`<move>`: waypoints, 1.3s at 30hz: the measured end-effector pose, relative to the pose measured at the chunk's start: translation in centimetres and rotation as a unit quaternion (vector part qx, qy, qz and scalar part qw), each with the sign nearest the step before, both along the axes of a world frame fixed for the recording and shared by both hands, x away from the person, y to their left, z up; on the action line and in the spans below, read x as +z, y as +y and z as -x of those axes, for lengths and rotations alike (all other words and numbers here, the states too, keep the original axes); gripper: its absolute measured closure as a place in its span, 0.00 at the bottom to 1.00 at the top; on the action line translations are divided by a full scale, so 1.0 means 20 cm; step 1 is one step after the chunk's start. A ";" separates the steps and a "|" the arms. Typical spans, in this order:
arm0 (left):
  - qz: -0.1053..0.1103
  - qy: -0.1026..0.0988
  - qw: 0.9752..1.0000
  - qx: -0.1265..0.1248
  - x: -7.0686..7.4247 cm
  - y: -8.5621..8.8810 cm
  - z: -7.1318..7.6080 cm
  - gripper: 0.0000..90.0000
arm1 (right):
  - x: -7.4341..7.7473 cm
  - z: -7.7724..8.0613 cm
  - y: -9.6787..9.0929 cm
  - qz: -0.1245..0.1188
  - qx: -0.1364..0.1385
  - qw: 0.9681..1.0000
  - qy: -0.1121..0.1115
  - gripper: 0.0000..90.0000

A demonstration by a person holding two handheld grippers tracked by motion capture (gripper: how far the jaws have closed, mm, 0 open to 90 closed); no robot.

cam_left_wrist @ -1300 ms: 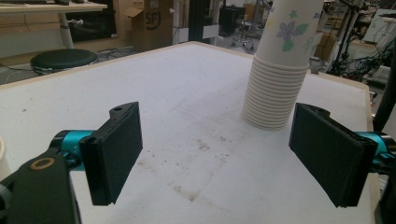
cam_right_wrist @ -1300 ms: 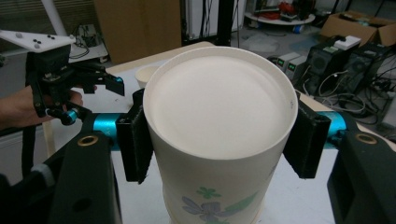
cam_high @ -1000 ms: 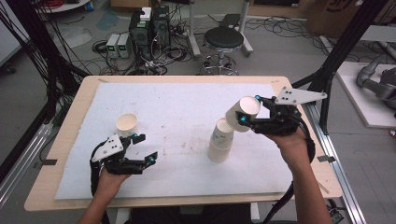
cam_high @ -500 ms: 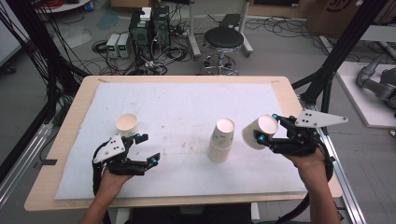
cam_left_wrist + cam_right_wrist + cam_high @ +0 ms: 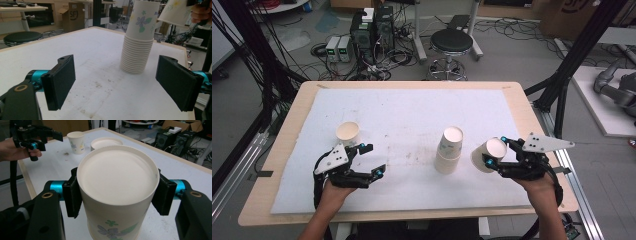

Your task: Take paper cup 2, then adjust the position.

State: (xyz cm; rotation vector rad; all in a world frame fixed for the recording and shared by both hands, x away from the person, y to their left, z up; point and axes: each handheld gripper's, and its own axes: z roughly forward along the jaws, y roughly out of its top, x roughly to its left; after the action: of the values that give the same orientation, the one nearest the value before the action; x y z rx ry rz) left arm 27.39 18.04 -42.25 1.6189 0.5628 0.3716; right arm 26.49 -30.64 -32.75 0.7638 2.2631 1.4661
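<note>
With 1 loose cup (image 5: 347, 133) already standing alone left of the stack of cups (image 5: 449, 150), the right gripper (image 5: 493, 156) holds a second cup (image 5: 486, 155) clamped, tilted, just right of the stack and not yet set down, while the left gripper (image 5: 373, 159) waits with jaws apart.

cardboard box (image 5: 73, 15): "SF" printed on its side, left gripper view
second cardboard box (image 5: 579, 12): partial dark logo, can't read it
paper cups (image 5: 142, 18): flower print, no text
</note>
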 end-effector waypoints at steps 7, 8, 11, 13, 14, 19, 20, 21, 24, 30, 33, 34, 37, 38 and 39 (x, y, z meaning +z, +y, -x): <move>0.004 -0.002 1.000 -0.022 0.01 -0.02 0.01 0.18 | -0.02 0.00 0.02 0.023 0.005 1.000 0.001 0.40; 0.004 -0.002 1.000 -0.022 0.01 -0.02 0.01 0.18 | -0.02 0.01 0.02 0.024 0.008 1.000 0.003 0.40; 0.005 0.001 1.000 -0.027 0.01 -0.03 0.00 0.18 | -0.03 0.01 0.03 0.028 0.015 0.999 0.004 0.40; 0.003 0.002 0.999 -0.034 0.01 -0.04 -0.01 0.18 | -0.03 0.01 0.03 0.025 0.015 1.000 0.008 0.40; 0.003 0.003 0.999 -0.037 0.01 -0.05 -0.01 0.18 | -0.03 0.01 0.03 0.025 0.015 1.000 0.008 0.40; -0.001 0.003 0.999 -0.041 0.00 -0.05 -0.01 0.18 | -0.03 0.02 0.03 0.024 0.020 0.999 0.011 0.40; 0.001 0.003 0.999 -0.040 0.00 -0.05 -0.01 0.18 | -0.03 0.03 0.03 0.023 0.021 0.999 0.010 0.40; 0.001 0.004 0.999 -0.040 0.01 -0.06 -0.02 0.18 | -0.04 0.03 0.04 0.022 0.023 0.999 0.011 0.40; -0.001 0.004 0.999 -0.040 0.01 -0.06 -0.02 0.18 | -0.04 0.03 0.05 0.022 0.031 0.999 0.012 0.40; -0.006 0.001 0.999 -0.045 0.02 -0.07 0.00 0.18 | -0.04 0.05 0.11 0.022 0.074 0.997 0.016 0.40; -0.007 0.003 0.999 -0.047 0.02 -0.07 0.01 0.18 | -0.04 0.06 0.15 0.021 0.089 0.996 0.016 0.40; -0.007 0.003 0.999 -0.047 0.02 -0.07 0.01 0.18 | -0.04 0.06 0.15 0.021 0.089 0.996 0.016 0.40; -0.006 0.000 0.999 -0.045 0.03 -0.07 0.02 0.19 | -0.06 0.06 0.21 0.023 0.114 0.993 0.021 0.40; -0.007 0.000 0.999 -0.047 0.04 -0.07 0.02 0.19 | -0.06 0.06 0.23 0.024 0.120 0.992 0.023 0.40; -0.006 -0.001 0.999 -0.048 0.04 -0.08 0.02 0.19 | -0.06 0.06 0.24 0.025 0.125 0.992 0.022 0.40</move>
State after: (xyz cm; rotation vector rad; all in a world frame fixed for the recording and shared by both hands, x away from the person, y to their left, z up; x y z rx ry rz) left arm 26.96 16.54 -41.46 1.6516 0.4802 0.3046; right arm 25.26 -25.76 -34.03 0.5159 2.4938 1.5042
